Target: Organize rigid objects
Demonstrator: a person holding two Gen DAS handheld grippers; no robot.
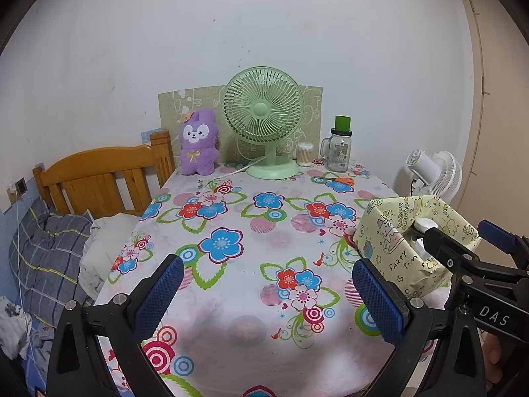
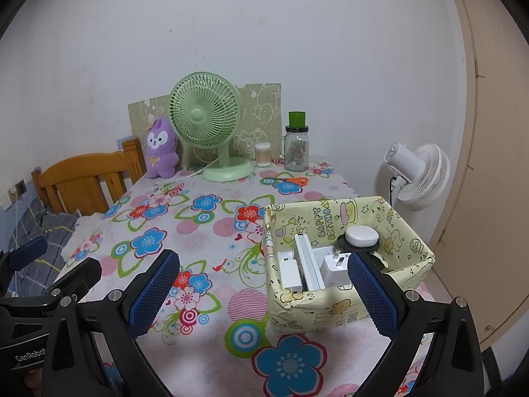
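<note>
A yellow paper-covered box [image 2: 317, 311] stands at the table's near right; it also shows in the left wrist view [image 1: 396, 258]. Inside it lie a white oval case [image 2: 361, 236] on a black disc, a white plug adapter [image 2: 335, 266], a white flat slab [image 2: 309, 261] and a white block [image 2: 290, 273]. My left gripper [image 1: 269, 297] is open and empty above the near middle of the table. My right gripper [image 2: 264, 292] is open and empty, its right finger beside the box's near right corner. Orange-handled scissors [image 2: 291, 180] lie far back.
The flowered tablecloth [image 2: 198, 231] covers the table. At the back stand a green fan [image 2: 211, 125], a purple plush [image 2: 160, 154], a cotton-swab tub [image 2: 263, 154] and a glass jar with a green lid [image 2: 296, 145]. A wooden headboard [image 1: 99, 178] and bedding are left, a white fan [image 2: 416, 172] right.
</note>
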